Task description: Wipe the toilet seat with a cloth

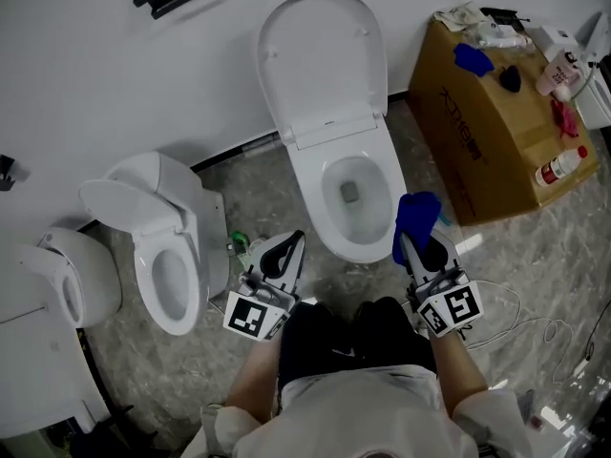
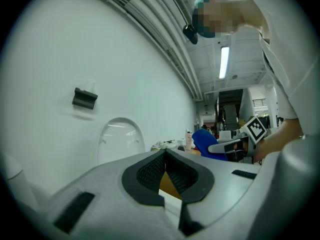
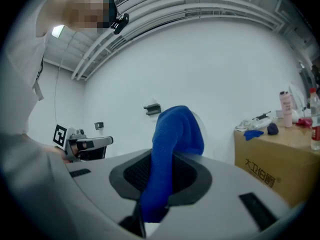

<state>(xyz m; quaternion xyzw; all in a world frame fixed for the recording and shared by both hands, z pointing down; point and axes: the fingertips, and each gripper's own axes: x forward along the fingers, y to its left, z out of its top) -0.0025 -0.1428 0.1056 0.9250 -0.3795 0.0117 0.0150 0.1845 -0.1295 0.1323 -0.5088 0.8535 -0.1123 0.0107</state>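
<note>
Looking down on a tiled floor with toilets along a white wall. Far left: small toilet [image 1: 172, 256], lid up, not the target by the look of it.

Next right: left gripper [image 1: 289, 244], fingers pressed together at the tips, nothing between them. Same read in the left gripper view [image 2: 165, 156]: pads meeting in a closed V. Held low, near the front-left of the main toilet, apart from it.

Centre: toilet seat [image 1: 320, 194] down on the bowl, lid [image 1: 320, 60] raised against the wall. No wiping contact seen; task judged at the approach stage.

Right of centre: right gripper [image 1: 430, 256] clamped on a blue cloth [image 1: 415, 219], cloth standing up out of the fingers and flopping over at the top. Overlapping the seat's front-right edge from above; touching or just above, hard to tell.

Far right: cardboard box [image 1: 477, 151] just beside the toilet, bottles [image 1: 561, 168] and small items on top. Loose cables [image 1: 516, 322] on the floor nearby.

Risks:
- Cloth pinched at one end only, so likely to fold or slip out under drag on the seat.
- Free end dipping into the bowl.
- Bare fingertips scraping the seat with too little cloth underneath.
- Knocking the bottles on a wide sweep.
- Snagging the cables underfoot.
</note>
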